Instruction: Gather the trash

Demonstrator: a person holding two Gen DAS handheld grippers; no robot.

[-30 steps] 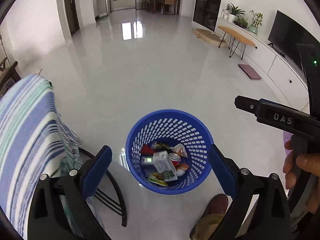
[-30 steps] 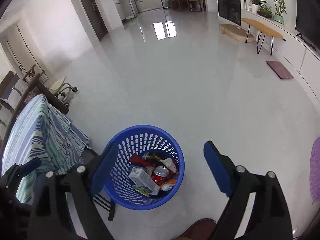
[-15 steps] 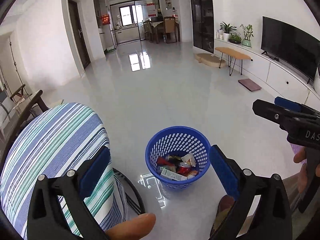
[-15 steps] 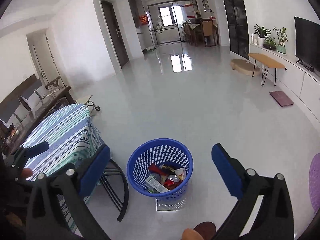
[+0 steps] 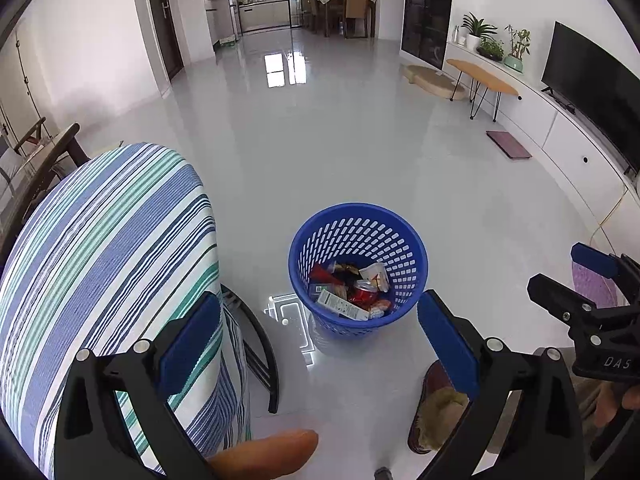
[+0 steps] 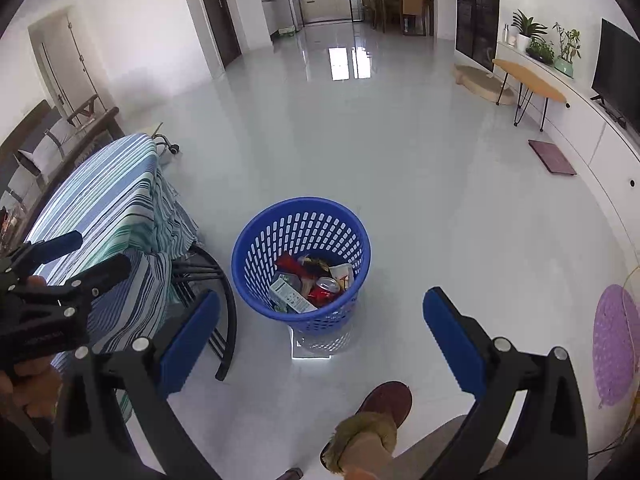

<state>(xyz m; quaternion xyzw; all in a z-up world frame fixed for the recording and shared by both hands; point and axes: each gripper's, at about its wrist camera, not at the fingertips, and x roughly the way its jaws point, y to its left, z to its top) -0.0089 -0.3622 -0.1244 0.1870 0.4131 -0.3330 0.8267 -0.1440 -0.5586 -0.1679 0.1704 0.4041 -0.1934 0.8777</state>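
Note:
A blue perforated waste basket (image 5: 394, 240) stands on the glossy floor, also in the right wrist view (image 6: 256, 248). It holds trash: a white-green carton (image 5: 342, 305), a red can (image 5: 362, 290) and wrappers. My left gripper (image 5: 320, 340) is open and empty, held above and in front of the basket. My right gripper (image 6: 322, 340) is open and empty, also above the basket's near side. Each gripper shows in the other's view, the right gripper (image 5: 592, 304) at the right edge, the left gripper (image 6: 52, 276) at the left edge.
A table with a blue-striped cloth (image 5: 100, 260) stands left of the basket, with black curved legs (image 6: 224, 304) beside it. My slippered foot (image 6: 380, 412) is near the basket. A TV, white cabinet and small wooden table (image 5: 482, 78) line the right wall. A purple mat (image 6: 614, 344) lies right.
Both grippers have pulled up and back from the basket, so it looks smaller and farther. The striped table has come further into view. Both stayed open and empty.

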